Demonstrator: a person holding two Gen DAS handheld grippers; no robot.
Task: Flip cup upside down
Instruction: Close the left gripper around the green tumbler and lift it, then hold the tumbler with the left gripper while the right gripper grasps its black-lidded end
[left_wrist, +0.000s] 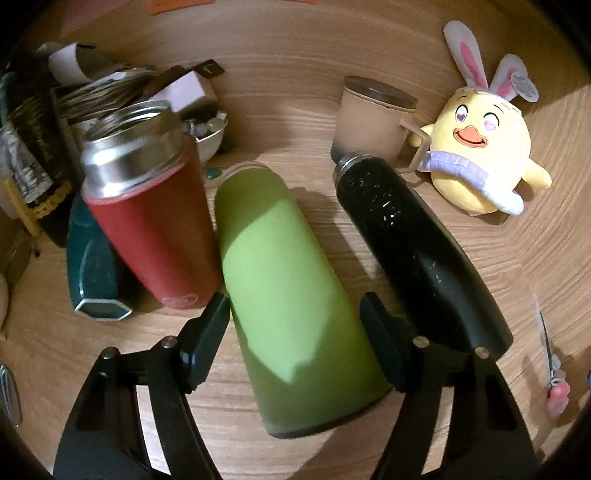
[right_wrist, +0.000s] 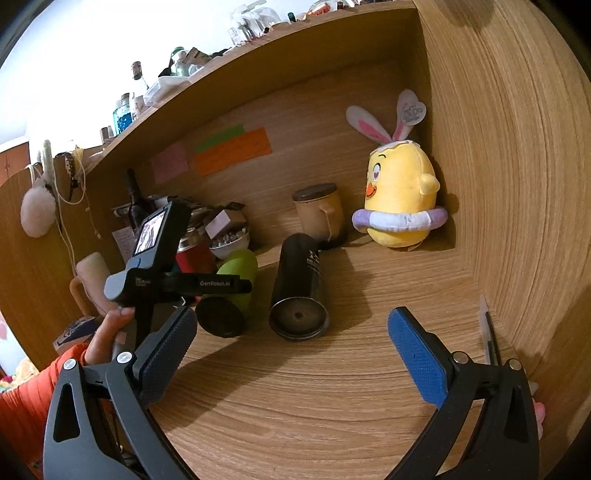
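While the green cup (left_wrist: 291, 280) is lying on its side on the wooden desk (left_wrist: 424, 258), the left gripper (left_wrist: 295, 332) is straddling its base end, one black finger (left_wrist: 207, 339) touching the cup's left flank and the other sitting just beside its right flank; whether the fingers are actually squeezing it cannot be told. The cup's rim is pointing away toward the back of the desk. Just left of the green cup, a red flask (left_wrist: 147, 221) with a steel neck is standing, with a dark teal object (left_wrist: 96, 273) leaning behind it. Just right of the green cup, a black bottle (left_wrist: 417, 247) is lying on its side, roughly parallel to it. Beyond the black bottle, a tan lidded mug (left_wrist: 369, 118) is standing, and a yellow plush chick (left_wrist: 480, 155) with bunny ears is sitting farther right of the green cup. In the right wrist view, the right gripper (right_wrist: 291, 354) is hovering above the desk with its fingers spread wide and holding nothing, well in front of the green cup (right_wrist: 240, 273), which is partly hidden there behind the left gripper's handle (right_wrist: 177, 284).
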